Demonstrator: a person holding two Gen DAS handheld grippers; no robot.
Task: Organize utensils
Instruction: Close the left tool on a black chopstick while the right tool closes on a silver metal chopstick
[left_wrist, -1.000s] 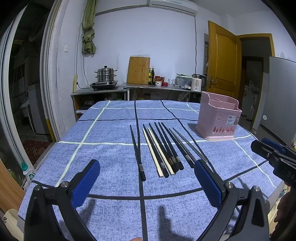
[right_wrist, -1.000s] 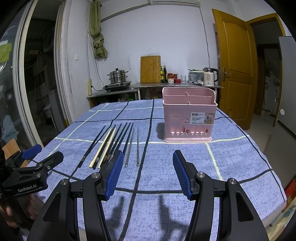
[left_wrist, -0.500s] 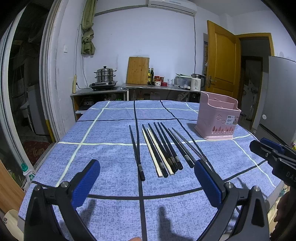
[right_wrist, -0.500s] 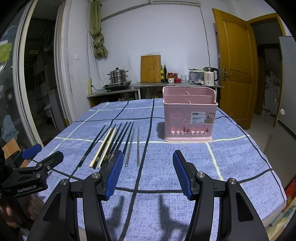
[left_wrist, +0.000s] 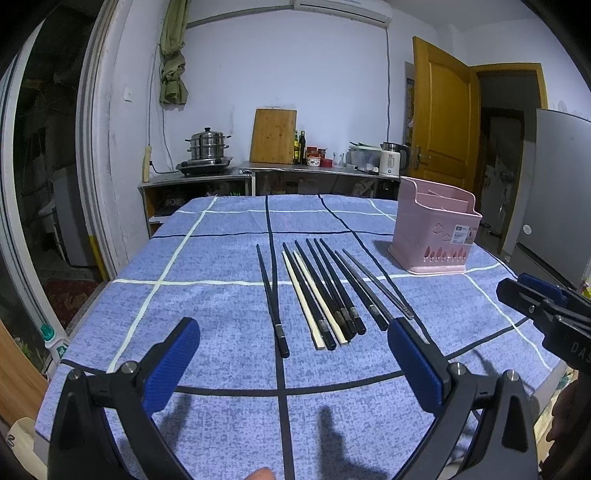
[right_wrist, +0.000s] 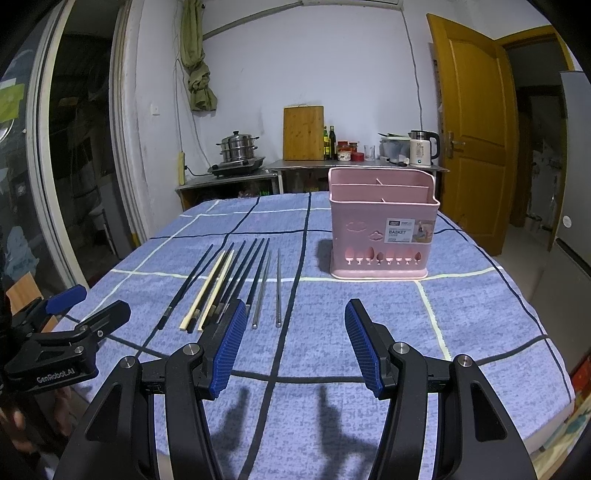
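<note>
the left gripper (left_wrist: 291, 350) fills the bottom of its own view, its blue pads (left_wrist: 171, 363) spread wide apart with nothing between them, hovering over the near part of the tablecloth (left_wrist: 207, 266); the right gripper (right_wrist: 291, 347) sits at the bottom centre of its view, its ribbed blue pads (right_wrist: 229, 347) also parted and empty; each tool shows in the other's view, the right one at the right edge, the left one at the lower left; just beyond the left gripper, in the middle of that frame, the chopsticks (left_wrist: 325, 291) lie flat in a loose row, mostly black with 2 pale ones, 1 black stick lying a little apart on the left; the pink basket (right_wrist: 382, 232) stands upright right of the row, near but apart, its divided compartments showing nothing inside; a cutting board (right_wrist: 303, 133) leans on the wall in the upper centre; a steel pot (right_wrist: 238, 147) sits to its left.
</note>
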